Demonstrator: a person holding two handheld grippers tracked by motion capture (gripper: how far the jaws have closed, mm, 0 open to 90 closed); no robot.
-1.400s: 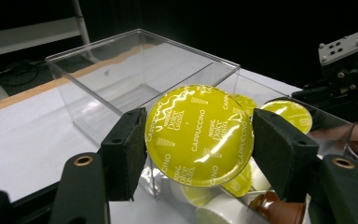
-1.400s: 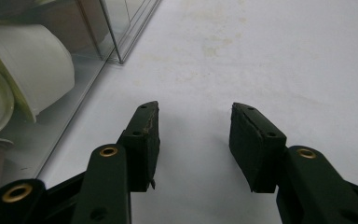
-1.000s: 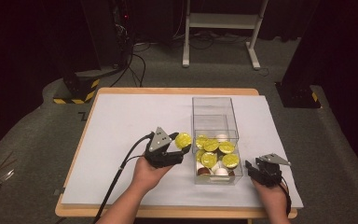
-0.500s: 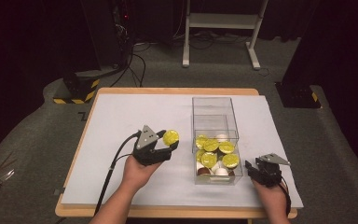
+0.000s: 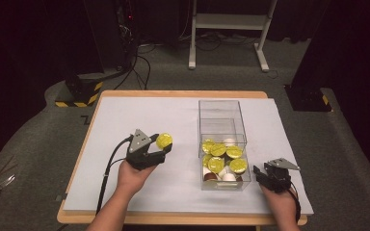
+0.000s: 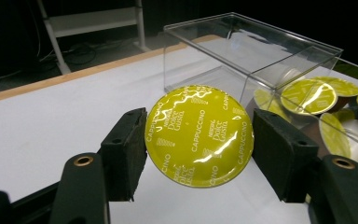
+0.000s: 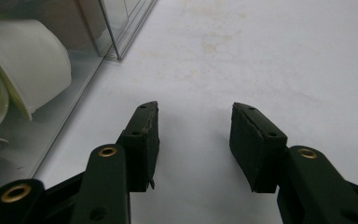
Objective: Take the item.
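My left jaws (image 5: 165, 147) pinch a yellow capsule (image 6: 199, 134) over open desk (image 5: 125, 120), left of the clear box (image 5: 221, 120); my left gripper view reads "Cappuccino". My right jaws (image 7: 193, 140) stand spread, empty, near the desk's near-right edge.

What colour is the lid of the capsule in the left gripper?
Yellow-green with white lettering; clearest in the left gripper view.

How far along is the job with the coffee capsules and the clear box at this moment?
Early, it seems. In hand: the left gripper holds one yellow-lidded cappuccino capsule between its fingers, above the white table cover left of the clear box. No capsule lies on the cover. Left: several capsules remain in the box. The right gripper rests open beside it.
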